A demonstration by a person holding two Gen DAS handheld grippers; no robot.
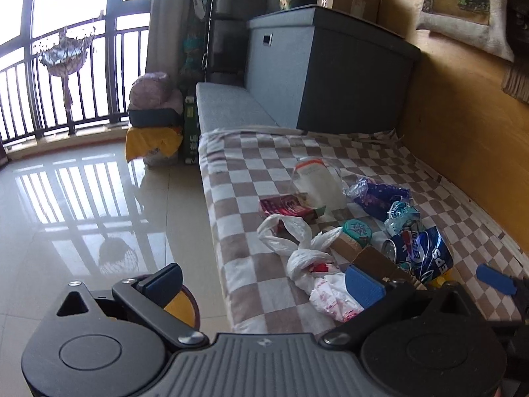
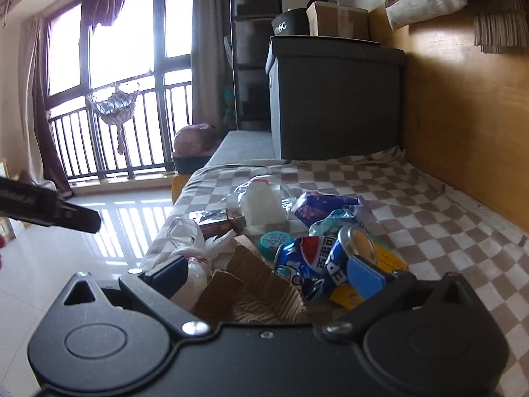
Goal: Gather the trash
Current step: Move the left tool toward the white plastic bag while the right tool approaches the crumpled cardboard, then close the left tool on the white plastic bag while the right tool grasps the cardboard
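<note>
A heap of trash lies on the checkered blanket (image 1: 238,172): a knotted white plastic bag (image 1: 297,248), a crushed blue Pepsi can (image 1: 420,251), a torn cardboard piece (image 1: 363,254), a teal lid (image 1: 357,231), a red box (image 1: 284,206) and a white jug in clear plastic (image 1: 314,182). My left gripper (image 1: 264,284) is open at the blanket's near edge, just short of the white bag. My right gripper (image 2: 266,274) is open over the cardboard piece (image 2: 258,284), its right finger beside the Pepsi can (image 2: 314,261). Neither holds anything.
Purple (image 1: 380,197) and teal (image 1: 401,215) wrappers lie behind the can. A grey storage box (image 1: 347,82) stands at the blanket's far end, with a wooden wall (image 1: 463,132) to the right. Glossy tiled floor (image 1: 99,198) spreads left, with a round maroon-rimmed container (image 1: 185,304) below my left finger.
</note>
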